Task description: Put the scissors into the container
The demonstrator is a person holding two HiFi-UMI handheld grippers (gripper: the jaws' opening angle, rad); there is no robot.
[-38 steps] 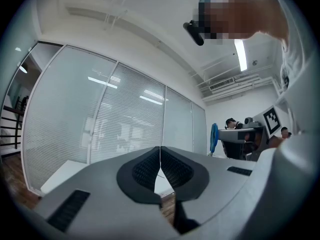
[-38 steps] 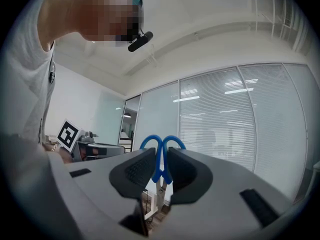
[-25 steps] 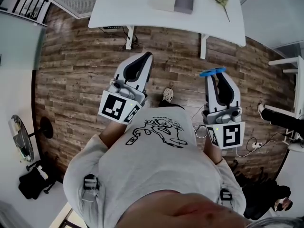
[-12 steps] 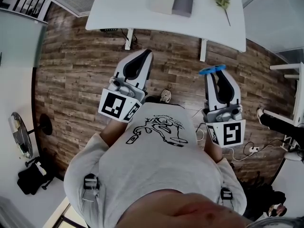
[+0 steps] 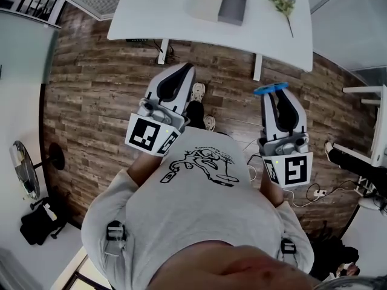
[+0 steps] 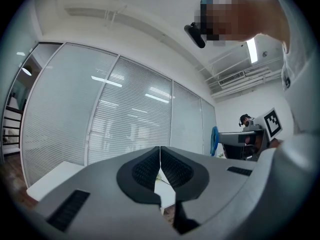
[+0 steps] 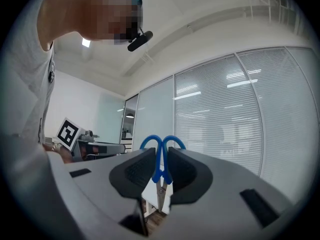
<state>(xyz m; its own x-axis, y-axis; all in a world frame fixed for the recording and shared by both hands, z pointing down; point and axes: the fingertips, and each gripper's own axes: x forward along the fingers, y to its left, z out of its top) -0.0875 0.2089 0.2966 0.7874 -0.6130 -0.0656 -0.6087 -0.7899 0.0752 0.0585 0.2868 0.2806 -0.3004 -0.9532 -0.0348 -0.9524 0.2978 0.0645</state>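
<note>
The jaws of the right gripper (image 5: 276, 96) clamp the scissors (image 7: 159, 156) just under their blue loops, blades hanging down, which looks like a steady way to carry them. The left gripper (image 6: 160, 165) has its jaws pressed together, empty. The container (image 5: 234, 5) lies at twelve o'clock on the surface (image 5: 154, 11), well apart from both.

Bright, even ceiling light; all views sharp at centre, with fisheye-bent, dark-vignetted edges.

the container (image 5: 234, 5) sits on the table (image 5: 151, 11), a sprig (image 5: 282, 2) to its right; nearer, the scissors (image 5: 271, 90) sit in the right gripper (image 5: 277, 96).
</note>
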